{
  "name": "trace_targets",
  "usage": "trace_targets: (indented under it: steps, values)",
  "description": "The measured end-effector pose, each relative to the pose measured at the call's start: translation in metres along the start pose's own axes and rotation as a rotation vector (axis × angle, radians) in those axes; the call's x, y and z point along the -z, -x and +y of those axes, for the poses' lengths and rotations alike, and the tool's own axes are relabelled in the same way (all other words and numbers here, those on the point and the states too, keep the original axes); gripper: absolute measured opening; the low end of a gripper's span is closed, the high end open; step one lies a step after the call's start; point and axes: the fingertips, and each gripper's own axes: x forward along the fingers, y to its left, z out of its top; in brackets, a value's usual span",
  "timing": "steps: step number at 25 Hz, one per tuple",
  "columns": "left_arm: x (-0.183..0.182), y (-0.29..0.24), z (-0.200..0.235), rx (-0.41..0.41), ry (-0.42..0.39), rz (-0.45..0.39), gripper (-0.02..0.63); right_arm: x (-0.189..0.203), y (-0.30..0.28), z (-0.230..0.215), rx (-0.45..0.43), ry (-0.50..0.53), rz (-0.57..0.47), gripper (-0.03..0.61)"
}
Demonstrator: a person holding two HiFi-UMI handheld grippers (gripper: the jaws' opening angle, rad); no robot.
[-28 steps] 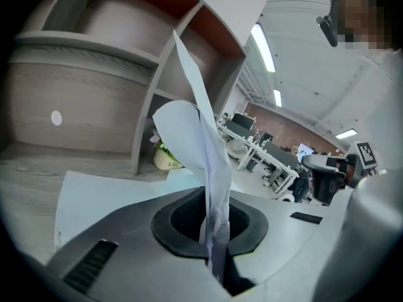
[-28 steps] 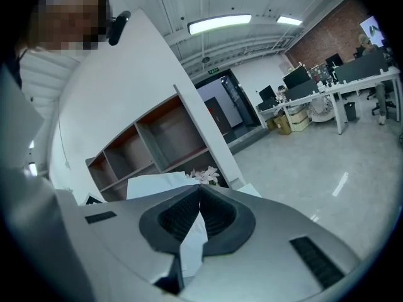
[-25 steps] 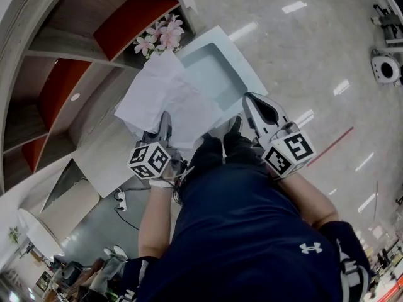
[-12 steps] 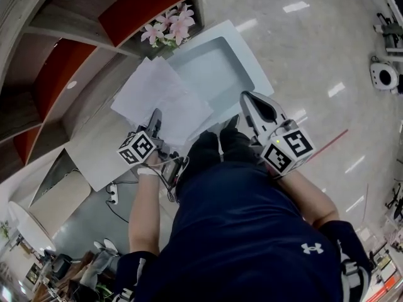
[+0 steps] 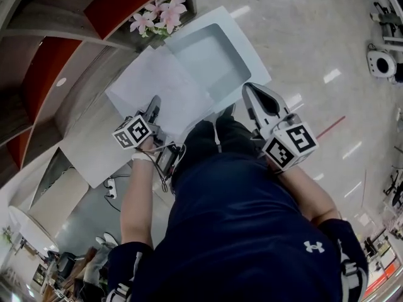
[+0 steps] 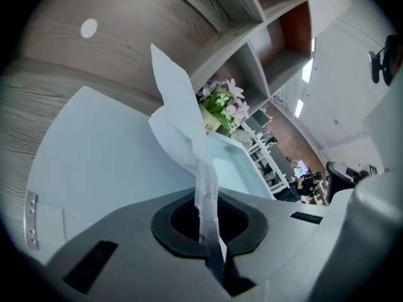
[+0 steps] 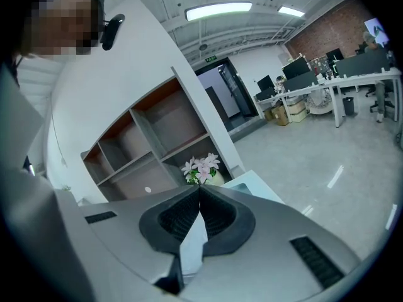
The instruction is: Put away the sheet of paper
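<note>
The head view looks steeply down from above the person's body, which fills the lower half of the frame; the left gripper [image 5: 154, 100] and the right gripper [image 5: 249, 92] point to the upper edge. The left gripper view sits close behind its own jaws and faces upward along them, across the white table [image 6: 94, 168] to the wooden shelf [image 6: 208, 30]. The right gripper view sits equally close, facing level toward the room. All three views share the pink flowers [image 5: 160, 17] and the shelf.
</note>
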Motion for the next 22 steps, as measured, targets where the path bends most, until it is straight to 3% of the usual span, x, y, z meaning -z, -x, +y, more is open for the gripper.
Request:
trace_targets:
  steps: [7,22]
  values:
    - [0.005,-0.019,-0.014,0.030,-0.037,0.062,0.015,0.006,0.011,-0.010,0.046,-0.037,-0.015,0.014]
    - [0.015,-0.066,-0.046,0.122,-0.018,0.137,0.015,0.018,0.024,-0.022,0.112,-0.077,-0.019,0.014]
